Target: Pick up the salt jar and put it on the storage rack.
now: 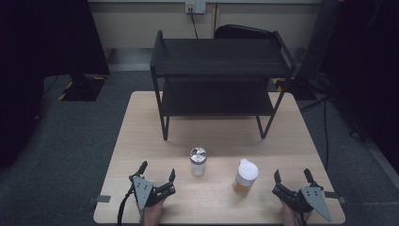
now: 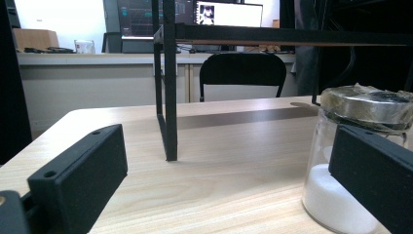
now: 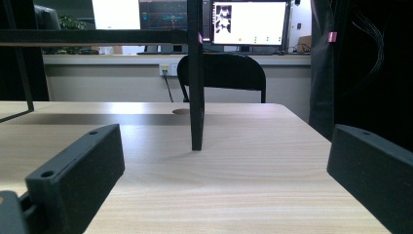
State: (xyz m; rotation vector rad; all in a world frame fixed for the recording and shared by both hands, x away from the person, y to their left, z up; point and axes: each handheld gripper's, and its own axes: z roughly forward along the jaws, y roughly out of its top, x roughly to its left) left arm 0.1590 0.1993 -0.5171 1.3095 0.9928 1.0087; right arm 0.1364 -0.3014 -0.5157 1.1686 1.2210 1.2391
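The left hand-held gripper (image 1: 157, 172) and the right hand-held gripper (image 1: 291, 176) rest wide open and empty near the bench's (image 1: 141, 141) front edge. The glass jar (image 1: 198, 161) and the white-lidded cup (image 1: 245, 177) stand between them, probably so each is easy to grab. The black shelf (image 1: 219, 70) waits at the back edge.

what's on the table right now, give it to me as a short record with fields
surface: light wooden table
rack: black two-tier shelf at the far side, both tiers bare
jar one: clear glass jar with metal lid, white powder inside, upright
jar two: white-lidded jar with amber contents, upright, to the right of the first
left gripper: open, near the table's front edge, left of the glass jar, holding nothing
right gripper: open, right of the white-lidded jar, holding nothing
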